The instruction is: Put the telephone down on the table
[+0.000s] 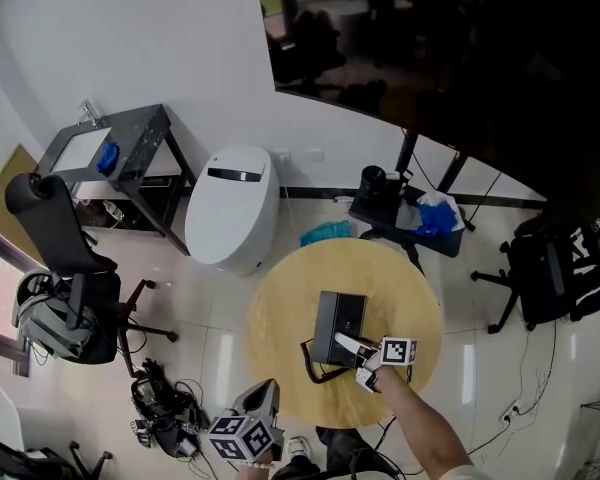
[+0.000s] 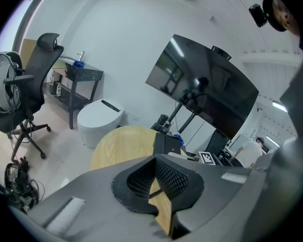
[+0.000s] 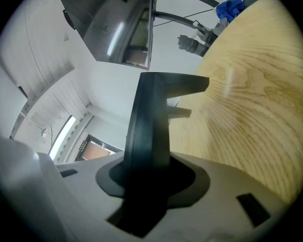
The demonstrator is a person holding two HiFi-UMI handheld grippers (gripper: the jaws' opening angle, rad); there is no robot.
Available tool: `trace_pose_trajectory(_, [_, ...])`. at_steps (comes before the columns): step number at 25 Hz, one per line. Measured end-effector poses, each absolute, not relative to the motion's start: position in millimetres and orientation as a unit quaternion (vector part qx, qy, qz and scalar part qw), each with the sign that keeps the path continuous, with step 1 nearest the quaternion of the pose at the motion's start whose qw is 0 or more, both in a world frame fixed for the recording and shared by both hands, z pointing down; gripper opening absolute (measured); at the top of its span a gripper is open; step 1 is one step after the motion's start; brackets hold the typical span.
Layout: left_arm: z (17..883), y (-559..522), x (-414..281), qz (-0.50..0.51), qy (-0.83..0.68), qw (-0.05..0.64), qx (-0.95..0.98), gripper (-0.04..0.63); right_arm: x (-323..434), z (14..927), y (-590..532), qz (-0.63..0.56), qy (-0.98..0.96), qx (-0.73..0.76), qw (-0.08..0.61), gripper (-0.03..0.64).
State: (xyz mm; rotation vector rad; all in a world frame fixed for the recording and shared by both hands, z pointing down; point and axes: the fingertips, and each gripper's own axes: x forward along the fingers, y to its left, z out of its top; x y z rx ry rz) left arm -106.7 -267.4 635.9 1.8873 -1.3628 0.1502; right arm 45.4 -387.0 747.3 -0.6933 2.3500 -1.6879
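A black telephone base [image 1: 340, 320] stands on the round wooden table [image 1: 290, 308], and it also shows in the left gripper view [image 2: 166, 144]. My right gripper [image 1: 350, 346] hovers just over the table at the base's near edge. It is shut on the black handset [image 3: 151, 120], which stands up between its jaws. The handset's cord [image 1: 315, 366] loops over the tabletop. In the head view the handset is hard to tell from the base. My left gripper [image 1: 265, 393] hangs off the table's near-left edge, its mesh pads [image 2: 166, 178] closed together with nothing between them.
A white rounded appliance [image 1: 232, 206] stands on the floor beyond the table. At the left are a black office chair [image 1: 65, 258] and a black side table [image 1: 115, 153]. A large dark screen [image 1: 460, 58] on a stand [image 1: 420, 218] fills the back. Cables [image 1: 165, 408] lie on the floor.
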Motion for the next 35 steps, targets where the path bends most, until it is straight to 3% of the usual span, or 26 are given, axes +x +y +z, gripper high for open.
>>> trace_pose_trajectory(29, [654, -268, -103, 0.076, -0.534, 0.407, 0.737, -0.014, 65, 788, -388, -0.543, 0.794, -0.272, 0.019, 0.170])
trace_pose_trajectory(35, [654, -268, -99, 0.077, -0.531, 0.408, 0.739, -0.014, 76, 801, -387, -0.539, 0.779, -0.317, -0.036, 0.233])
